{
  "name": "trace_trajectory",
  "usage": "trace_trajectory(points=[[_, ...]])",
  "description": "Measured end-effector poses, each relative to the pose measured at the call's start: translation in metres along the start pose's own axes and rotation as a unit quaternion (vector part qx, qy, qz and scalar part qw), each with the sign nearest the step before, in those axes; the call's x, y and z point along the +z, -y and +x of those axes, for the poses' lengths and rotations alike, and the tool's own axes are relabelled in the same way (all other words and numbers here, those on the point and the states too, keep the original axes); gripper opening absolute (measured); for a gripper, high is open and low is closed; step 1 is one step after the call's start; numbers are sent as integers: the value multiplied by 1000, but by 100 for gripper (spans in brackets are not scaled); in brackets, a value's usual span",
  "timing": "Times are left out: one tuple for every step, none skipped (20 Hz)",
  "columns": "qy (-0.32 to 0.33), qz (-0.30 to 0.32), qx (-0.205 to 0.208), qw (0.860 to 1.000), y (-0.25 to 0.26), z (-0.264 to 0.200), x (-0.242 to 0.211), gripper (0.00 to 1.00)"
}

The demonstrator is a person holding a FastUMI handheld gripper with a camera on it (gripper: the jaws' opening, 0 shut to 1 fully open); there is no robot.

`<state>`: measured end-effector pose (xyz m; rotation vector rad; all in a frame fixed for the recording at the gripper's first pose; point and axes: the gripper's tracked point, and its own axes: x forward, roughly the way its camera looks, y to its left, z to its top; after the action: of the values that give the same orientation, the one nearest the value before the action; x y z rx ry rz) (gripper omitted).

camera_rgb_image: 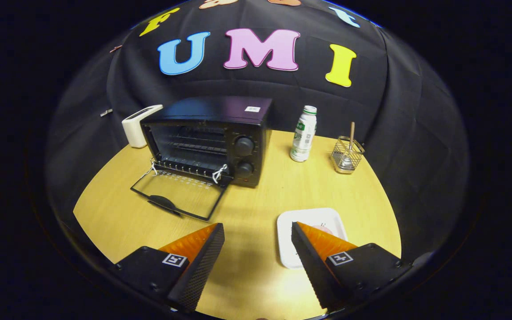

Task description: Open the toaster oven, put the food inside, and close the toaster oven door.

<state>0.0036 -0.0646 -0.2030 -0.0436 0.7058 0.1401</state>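
Gripper (258, 231) was held above the wooden table (256, 275), its 2 fingers spread wide apart with nothing between them but bare tabletop. No contact with any object.

Toaster oven (209, 138) stood toward the back of the table, beyond the fingers and off to the left-finger side. Its door (178, 192) was folded down fully open, lying flat toward the gripper, handle at the near edge. Wire rack visible inside the cavity. 2 knobs (244, 156) sat one above the other on the oven's right panel.

White tray (289, 235) lay on the table just ahead of the right finger, whose tip covered part of it. A small pinkish piece of food (326, 229) showed on the tray beside that fingertip; its kind could not be told.

Other items: a white boxy appliance (137, 126) behind the oven's left side, touching or nearly so. A white and green bottle (304, 134) stood upright to the right of the oven. A wire holder (347, 155) with 1 wooden stick upright in it stood further right, apart from the bottle.
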Motion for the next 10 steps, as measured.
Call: trace_trajectory(points=[[-6,7,-2,1000,13,4,-1,99],[-11,14,-3,1000,24,6,-2,99],[-17,21,-4,1000,35,9,-4,99],[-22,25,-2,999,44,12,-6,99],[-23,28,0,999,52,16,-6,99],[-26,29,3,999,58,20,-7,99],[-30,27,5,999,65,25,-9,98],[-35,27,5,999,72,27,-12,98],[-40,28,6,999,79,30,-15,98],[-48,30,4,998,85,34,-19,98]])
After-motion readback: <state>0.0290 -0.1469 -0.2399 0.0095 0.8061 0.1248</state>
